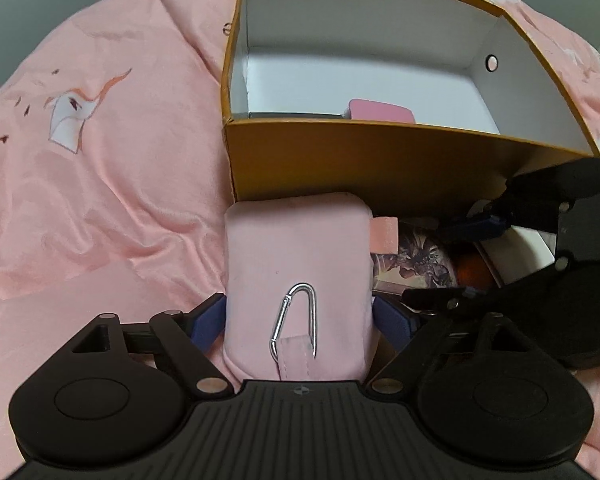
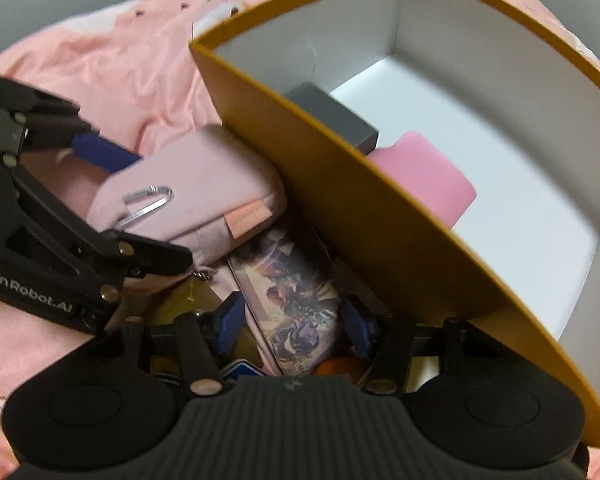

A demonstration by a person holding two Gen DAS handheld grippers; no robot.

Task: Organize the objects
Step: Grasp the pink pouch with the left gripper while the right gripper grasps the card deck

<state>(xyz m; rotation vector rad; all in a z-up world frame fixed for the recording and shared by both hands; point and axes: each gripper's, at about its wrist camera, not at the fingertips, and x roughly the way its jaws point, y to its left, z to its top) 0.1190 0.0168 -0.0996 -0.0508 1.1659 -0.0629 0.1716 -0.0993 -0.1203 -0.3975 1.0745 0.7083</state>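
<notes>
A pale pink pouch with a silver carabiner lies on the pink sheet, against the orange box. My left gripper is open, one blue fingertip on each side of the pouch. In the right wrist view the pouch shows between the left gripper fingers. My right gripper is open and straddles an illustrated flat box lying next to the pouch; its pads do not visibly press on it. The right gripper also appears at the right of the left wrist view.
The orange box has white inner walls and holds a grey block and a pink item. An orange round thing and a yellowish item lie under the right gripper. A rumpled pink printed sheet covers the surface.
</notes>
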